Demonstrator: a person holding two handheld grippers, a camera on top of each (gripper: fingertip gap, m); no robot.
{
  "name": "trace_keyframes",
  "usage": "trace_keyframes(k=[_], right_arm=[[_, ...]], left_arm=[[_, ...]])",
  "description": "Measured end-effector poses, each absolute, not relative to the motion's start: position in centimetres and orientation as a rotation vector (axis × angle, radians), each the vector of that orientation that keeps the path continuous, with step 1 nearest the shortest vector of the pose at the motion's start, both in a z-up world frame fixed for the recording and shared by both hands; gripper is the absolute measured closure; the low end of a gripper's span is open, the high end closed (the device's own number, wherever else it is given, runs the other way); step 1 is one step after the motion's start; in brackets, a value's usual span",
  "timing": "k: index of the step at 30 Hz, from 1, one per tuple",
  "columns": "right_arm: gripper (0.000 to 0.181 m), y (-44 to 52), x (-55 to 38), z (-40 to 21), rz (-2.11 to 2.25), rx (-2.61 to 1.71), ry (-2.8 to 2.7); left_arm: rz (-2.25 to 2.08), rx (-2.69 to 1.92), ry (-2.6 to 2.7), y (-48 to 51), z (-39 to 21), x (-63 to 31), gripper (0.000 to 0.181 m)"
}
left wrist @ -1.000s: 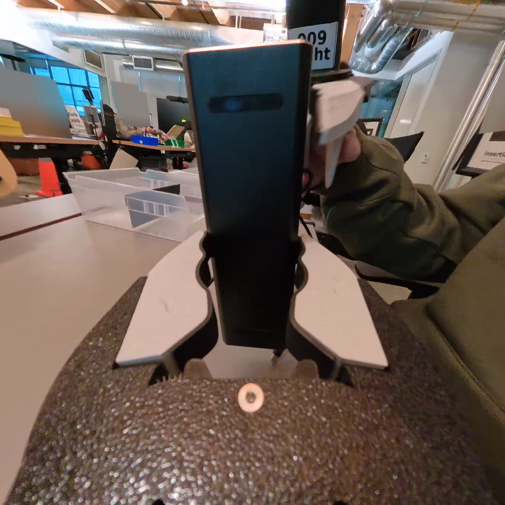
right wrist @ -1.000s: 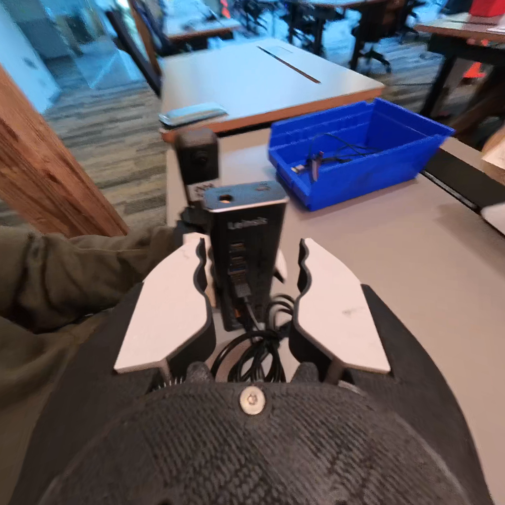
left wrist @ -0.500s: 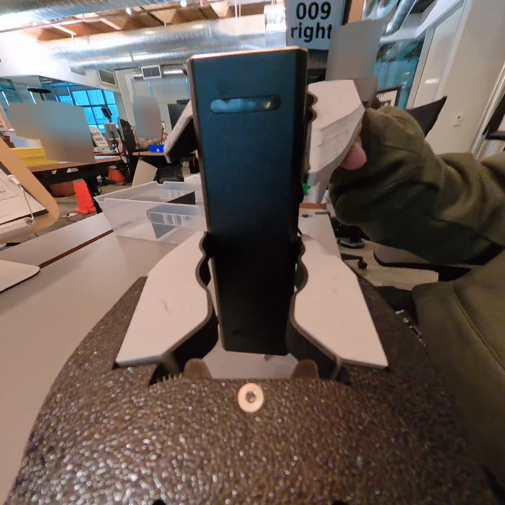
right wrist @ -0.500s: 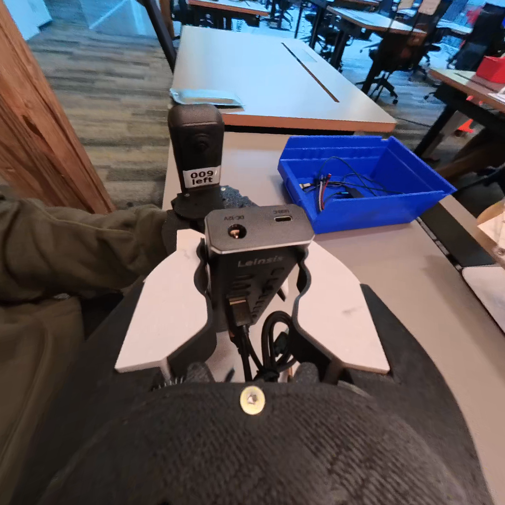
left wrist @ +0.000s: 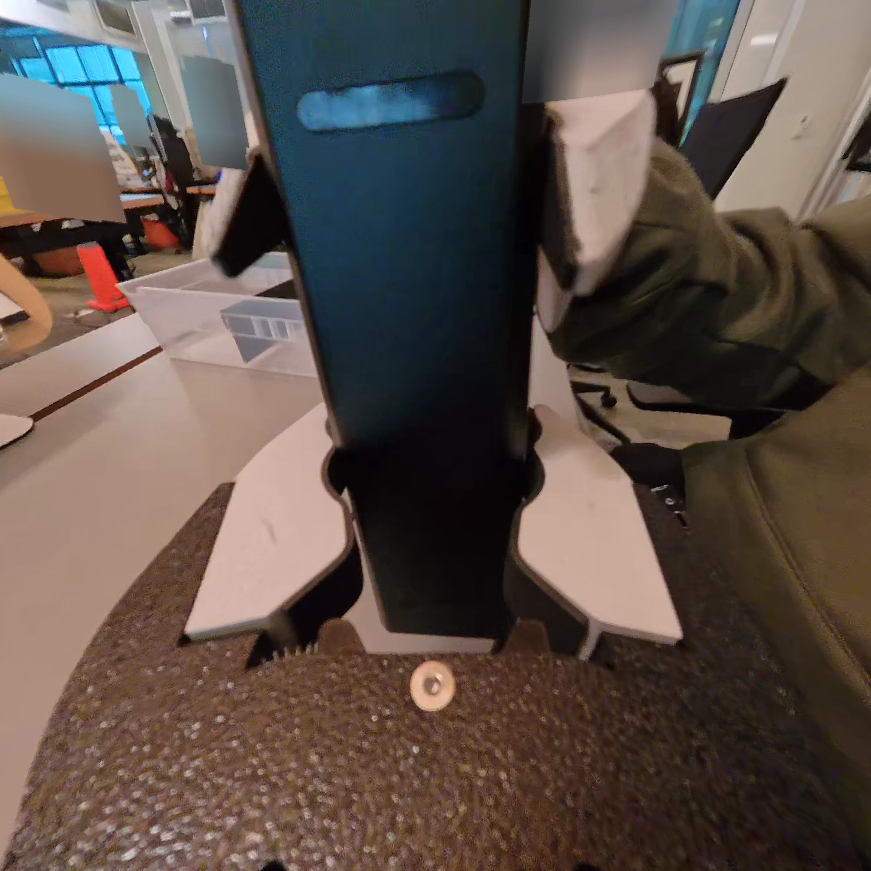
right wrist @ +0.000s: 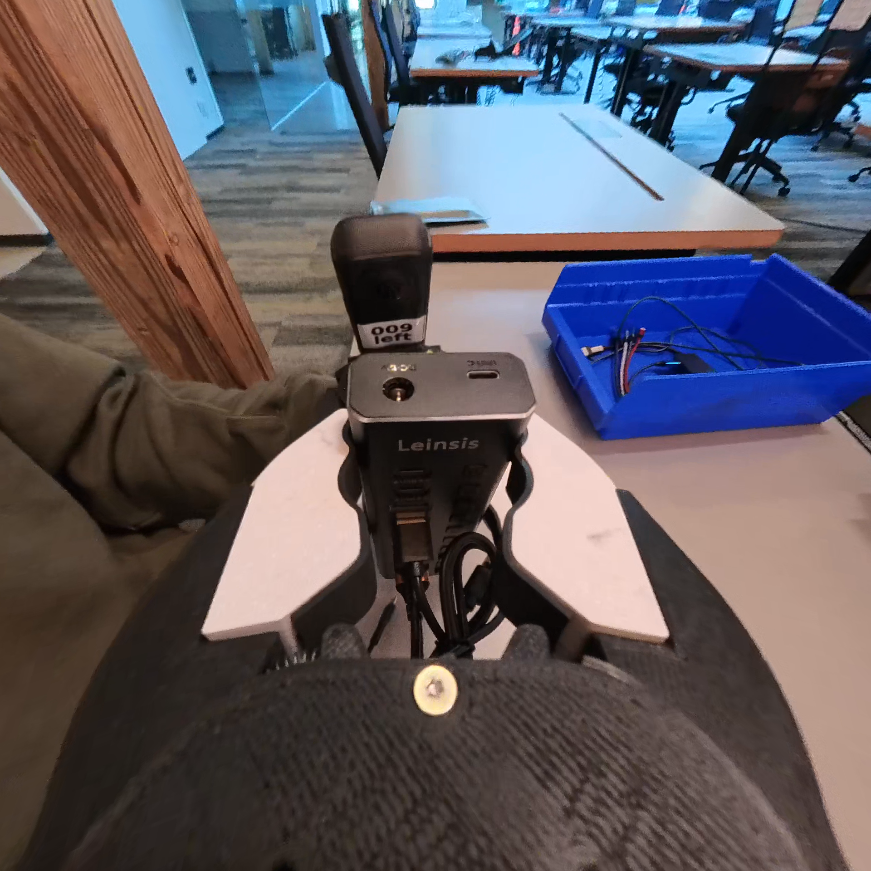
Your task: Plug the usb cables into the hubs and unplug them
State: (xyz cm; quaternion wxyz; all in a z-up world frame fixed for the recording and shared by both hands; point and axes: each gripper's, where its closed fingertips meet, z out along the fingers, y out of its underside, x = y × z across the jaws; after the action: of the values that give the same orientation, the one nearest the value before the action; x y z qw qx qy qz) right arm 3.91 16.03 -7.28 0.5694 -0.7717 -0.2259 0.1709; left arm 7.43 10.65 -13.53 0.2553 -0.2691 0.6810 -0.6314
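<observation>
- USB hub, dark and upright, clamped between both grippers above the grey table edge.
- Left gripper pinching its lower end; right gripper gripping the top.
- Black USB cable plugged in at 6 o'clock.
- Blue bin at 2 o'clock, bare tabletop between.

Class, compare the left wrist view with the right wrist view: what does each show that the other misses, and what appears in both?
Only the left wrist view shows the dark hub's plain back face with an oblong slot and a clear plastic bin behind it.

Only the right wrist view shows the hub's port side, with a black USB cable plugged in, and a blue plastic bin holding wires.

Both show the same dark rectangular USB hub, with the left hand-held gripper and the right hand-held gripper closed on it, above a grey table.
</observation>
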Motion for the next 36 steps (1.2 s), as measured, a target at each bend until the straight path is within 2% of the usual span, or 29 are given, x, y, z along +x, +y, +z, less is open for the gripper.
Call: trace_keyframes(k=[8, 14, 19, 23, 26, 32, 36], right_arm=[[0.121, 16.3, 4.3, -9.0, 0.369, -1.893, -0.578], [0.120, 16.4, 5.2, -9.3, 0.380, -1.912, -0.545], [0.121, 14.9, 7.0, -7.2, 0.386, -1.815, -0.414], [0.122, 12.6, 8.6, -8.9, 0.218, -1.931, -0.411], [0.136, 11.5, 7.8, -9.3, 0.123, -1.947, -0.477], [0.147, 12.3, 6.7, -11.2, 0.175, -2.026, -0.554], [0.148, 11.9, 5.8, -10.8, 0.256, -2.051, -0.591]], left_arm=[[-1.603, -0.804, 1.942, 10.5, -15.6, 8.5, 0.109], [-1.725, -0.832, 1.870, 10.4, -15.5, 9.1, 0.109], [-1.834, -0.870, 1.775, 10.8, -15.4, 9.6, 0.109], [-1.924, -0.889, 1.695, 11.8, -15.1, 9.6, 0.109], [-1.909, -0.843, 1.687, 12.2, -15.0, 9.3, 0.110], [-1.860, -0.763, 1.694, 11.9, -15.2, 9.0, 0.110], [-1.789, -0.749, 1.725, 12.0, -16.1, 9.1, 0.107]])
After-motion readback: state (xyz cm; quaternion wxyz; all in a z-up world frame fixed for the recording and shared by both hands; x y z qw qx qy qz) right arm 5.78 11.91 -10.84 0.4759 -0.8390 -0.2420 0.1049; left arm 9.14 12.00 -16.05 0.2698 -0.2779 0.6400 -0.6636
